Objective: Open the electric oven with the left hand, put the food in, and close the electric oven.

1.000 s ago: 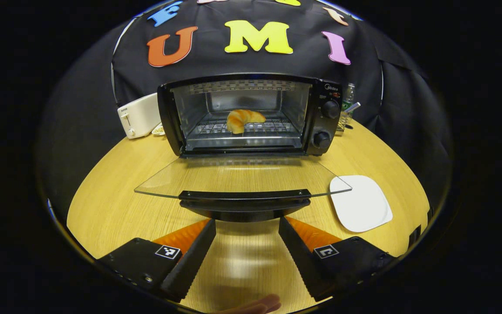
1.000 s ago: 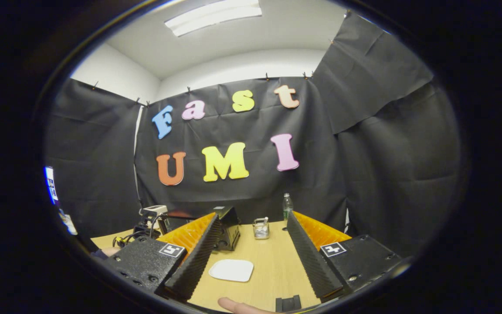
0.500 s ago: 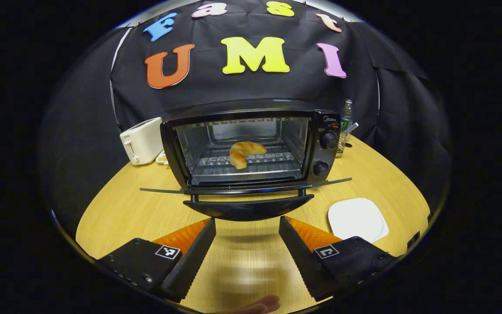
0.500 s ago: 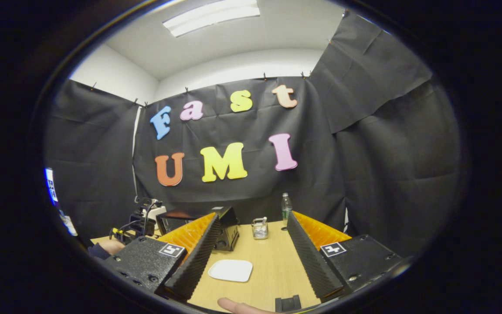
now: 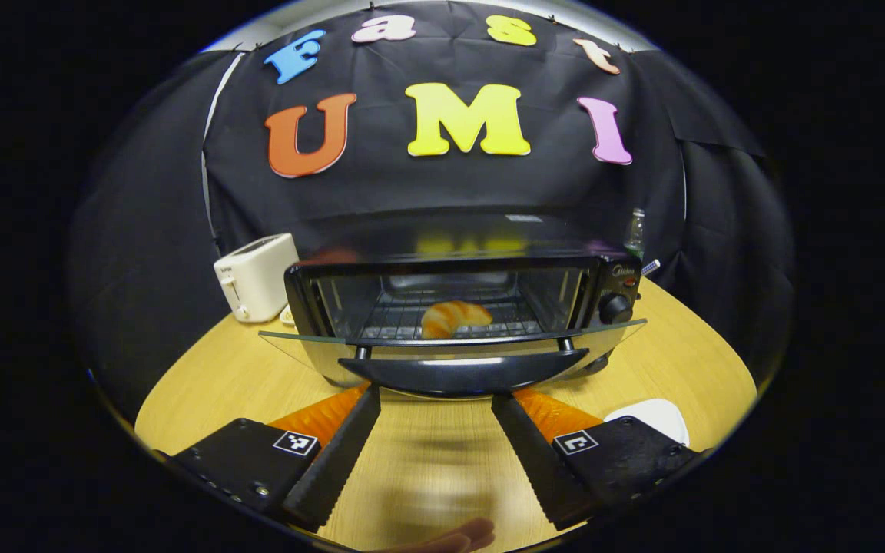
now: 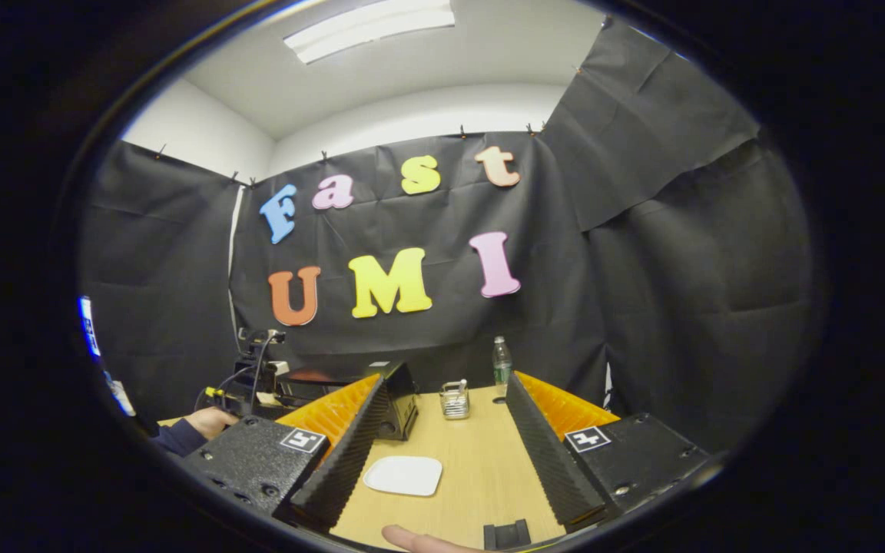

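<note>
The left tongs [image 5: 435,399] stand open, fingers spread and holding nothing, just under the black curved handle [image 5: 464,370] of the glass oven door [image 5: 611,338]. The door sits partly raised, tilted between flat and shut, directly ahead of the fingertips. Beyond it, inside the black electric oven [image 5: 454,296], the golden croissant [image 5: 454,316] lies on the wire rack, so the food step looks done and only the closing is left.

The main risk, as I judge it, is the door dropping back: nothing clamps the handle, so if the fingers only push from below and slip off its rounded edge, the glass could fall open and bang on the wooden bench [image 5: 212,380]. Pushing too hard could slide the whole oven toward the white toaster [image 5: 256,276] beyond and to the tongs' left.

The right tongs [image 6: 442,442] are also open and empty, above the white plate [image 6: 403,475], well clear of the oven.
</note>
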`<state>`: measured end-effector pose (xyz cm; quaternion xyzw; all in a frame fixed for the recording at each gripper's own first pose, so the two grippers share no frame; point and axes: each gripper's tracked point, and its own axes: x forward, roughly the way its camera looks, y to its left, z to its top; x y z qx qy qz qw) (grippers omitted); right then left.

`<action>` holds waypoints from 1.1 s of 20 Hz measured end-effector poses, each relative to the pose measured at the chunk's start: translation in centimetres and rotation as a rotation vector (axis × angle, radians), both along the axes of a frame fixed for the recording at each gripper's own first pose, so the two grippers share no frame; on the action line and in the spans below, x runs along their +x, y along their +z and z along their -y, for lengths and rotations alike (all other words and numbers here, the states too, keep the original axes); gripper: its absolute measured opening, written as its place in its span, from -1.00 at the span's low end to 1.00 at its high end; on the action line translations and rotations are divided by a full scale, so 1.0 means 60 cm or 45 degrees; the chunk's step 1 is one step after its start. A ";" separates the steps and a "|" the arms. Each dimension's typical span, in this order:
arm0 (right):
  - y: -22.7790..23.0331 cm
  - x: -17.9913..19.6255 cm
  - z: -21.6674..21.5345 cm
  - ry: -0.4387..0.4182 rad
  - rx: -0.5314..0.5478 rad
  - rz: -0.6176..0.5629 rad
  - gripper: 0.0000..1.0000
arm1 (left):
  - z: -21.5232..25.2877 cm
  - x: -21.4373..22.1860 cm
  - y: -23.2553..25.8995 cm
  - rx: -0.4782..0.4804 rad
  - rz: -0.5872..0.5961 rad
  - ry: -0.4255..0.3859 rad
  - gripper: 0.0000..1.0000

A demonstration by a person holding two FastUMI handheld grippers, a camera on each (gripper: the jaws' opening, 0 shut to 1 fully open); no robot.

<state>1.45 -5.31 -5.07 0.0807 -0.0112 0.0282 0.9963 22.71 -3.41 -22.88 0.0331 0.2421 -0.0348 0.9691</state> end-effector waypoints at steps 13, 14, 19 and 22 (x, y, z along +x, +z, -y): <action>-0.003 -0.004 0.007 -0.021 -0.012 0.011 0.92 | 0.016 -0.160 0.196 -0.138 0.386 -0.003 0.91; 0.002 -0.006 0.007 -0.021 -0.006 0.028 0.95 | 0.017 -0.180 0.214 -0.151 0.409 -0.005 0.91; -0.004 -0.009 -0.001 -0.031 -0.013 0.006 0.95 | 0.001 -0.276 0.274 -0.108 0.483 0.004 0.89; 0.012 -0.025 -0.001 -0.052 -0.065 0.000 0.92 | -0.008 -0.329 0.286 -0.107 0.484 0.030 0.91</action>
